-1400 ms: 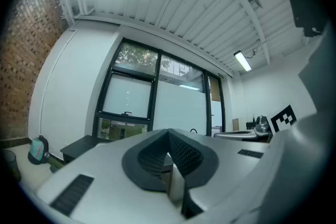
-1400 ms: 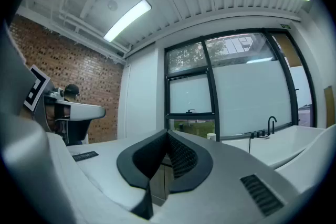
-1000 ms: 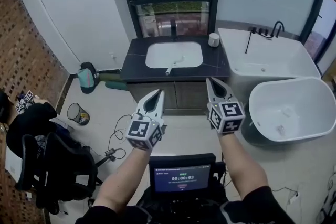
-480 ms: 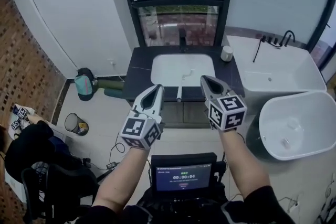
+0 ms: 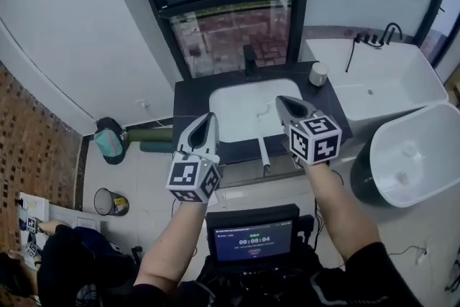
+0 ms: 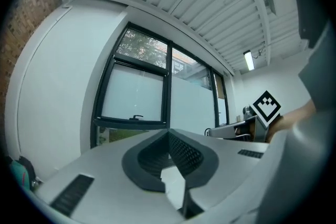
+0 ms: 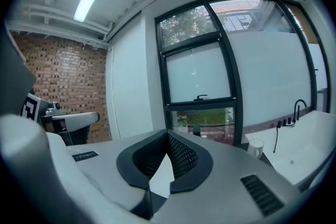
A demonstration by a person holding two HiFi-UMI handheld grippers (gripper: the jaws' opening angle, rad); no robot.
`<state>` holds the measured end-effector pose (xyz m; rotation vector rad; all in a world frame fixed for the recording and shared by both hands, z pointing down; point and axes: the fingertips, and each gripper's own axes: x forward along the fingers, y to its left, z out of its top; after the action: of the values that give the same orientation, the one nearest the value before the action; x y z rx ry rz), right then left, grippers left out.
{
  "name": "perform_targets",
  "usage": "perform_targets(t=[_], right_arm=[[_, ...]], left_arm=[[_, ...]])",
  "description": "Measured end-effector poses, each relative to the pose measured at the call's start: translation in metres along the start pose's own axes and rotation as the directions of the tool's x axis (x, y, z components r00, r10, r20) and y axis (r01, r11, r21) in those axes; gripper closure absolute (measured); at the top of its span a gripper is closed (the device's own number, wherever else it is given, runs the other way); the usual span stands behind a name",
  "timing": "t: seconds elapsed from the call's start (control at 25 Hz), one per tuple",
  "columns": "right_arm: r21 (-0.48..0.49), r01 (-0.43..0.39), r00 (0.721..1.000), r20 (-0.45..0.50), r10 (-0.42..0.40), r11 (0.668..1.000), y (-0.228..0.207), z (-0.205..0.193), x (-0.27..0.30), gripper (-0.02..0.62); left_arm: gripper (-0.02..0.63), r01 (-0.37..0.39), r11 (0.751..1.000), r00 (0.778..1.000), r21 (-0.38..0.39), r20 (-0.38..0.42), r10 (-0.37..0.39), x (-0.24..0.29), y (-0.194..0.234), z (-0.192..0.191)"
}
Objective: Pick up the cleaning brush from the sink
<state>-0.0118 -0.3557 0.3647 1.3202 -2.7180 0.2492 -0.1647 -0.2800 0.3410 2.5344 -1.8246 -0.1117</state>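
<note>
Both tools have closed in on the sink since the earlier frame; the vanity now sits directly beyond the tips.

Left tool: pressed together, nothing in it. Right tool: pressed together, nothing in it.

Slim white plastic cleaning brush: lies at the near rim of the white oval sink. Its handle runs toward me over the near edge of the dark stone table, between the two tools and closer to the right one.

Handling, my estimate: light, stiff handle, likely wet and slick. I cannot make out the bristle end. Best hold is mid-handle, across its width, where it overhangs the table edge.

Views: only the head view shows brush and sink. Both gripper views look level, over them, at the black-framed window. The right gripper view adds a small white cup on the table's right.
</note>
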Motion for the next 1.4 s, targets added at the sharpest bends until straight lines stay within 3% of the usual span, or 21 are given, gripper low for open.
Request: perform_targets(t=[0.12,0.24,0.32,0.4,0.56,0.64,0.72,1.0,1.08,1.24,1.4], right_arm=[[0.062,0.065,0.997,-0.055,-0.061,0.996,0.005,-0.024,0.061,0.584],[0.100,0.129,0.983,-0.143,-0.114,0.987,0.008,-0.052,0.119,0.584],[0.152,0.134,0.973,-0.206,-0.102,0.979,0.008,-0.071,0.153,0.584],[0.189,0.132,0.957,-0.279,-0.076,0.973,0.006,-0.095,0.177,0.505],[0.218,0.175,0.913,-0.402,-0.076,0.960,-0.011,-0.141,0.209,0.505],[0.224,0.180,0.877,-0.478,-0.053,0.958,-0.017,-0.166,0.229,0.505],[0.245,0.194,0.827,-0.562,-0.024,0.950,-0.026,-0.193,0.243,0.427],[0.264,0.270,0.624,-0.780,0.040,0.926,-0.042,-0.276,0.260,0.423],[0.253,0.287,0.590,-0.807,0.038,0.924,-0.045,-0.290,0.263,0.423],[0.254,0.323,0.548,-0.836,0.039,0.912,-0.052,-0.314,0.274,0.423],[0.233,0.333,0.479,-0.877,0.049,0.914,-0.051,-0.335,0.277,0.423]], left_arm=[[0.606,0.005,1.000,1.000,0.022,-0.026,-0.004,0.023,0.072,-0.016],[0.605,0.043,0.999,0.993,-0.011,-0.114,-0.044,0.050,0.134,-0.041],[0.606,0.031,0.999,0.982,-0.020,-0.187,-0.034,0.069,0.167,-0.063],[0.605,0.022,0.999,0.969,-0.031,-0.245,-0.029,0.083,0.186,-0.085],[0.604,0.010,0.998,0.941,-0.064,-0.336,-0.031,0.108,0.211,-0.124],[0.604,-0.018,0.996,0.923,-0.085,-0.384,-0.016,0.119,0.228,-0.144],[0.604,-0.042,0.994,0.904,-0.101,-0.427,-0.005,0.128,0.241,-0.163],[0.604,-0.055,0.986,0.877,-0.156,-0.479,-0.027,0.149,0.249,-0.203],[0.604,-0.053,0.985,0.874,-0.163,-0.485,-0.033,0.151,0.248,-0.208],[0.604,-0.067,0.984,0.866,-0.163,-0.500,-0.024,0.155,0.252,-0.224],[0.604,-0.115,0.982,0.846,-0.150,-0.534,0.017,0.151,0.265,-0.244]])
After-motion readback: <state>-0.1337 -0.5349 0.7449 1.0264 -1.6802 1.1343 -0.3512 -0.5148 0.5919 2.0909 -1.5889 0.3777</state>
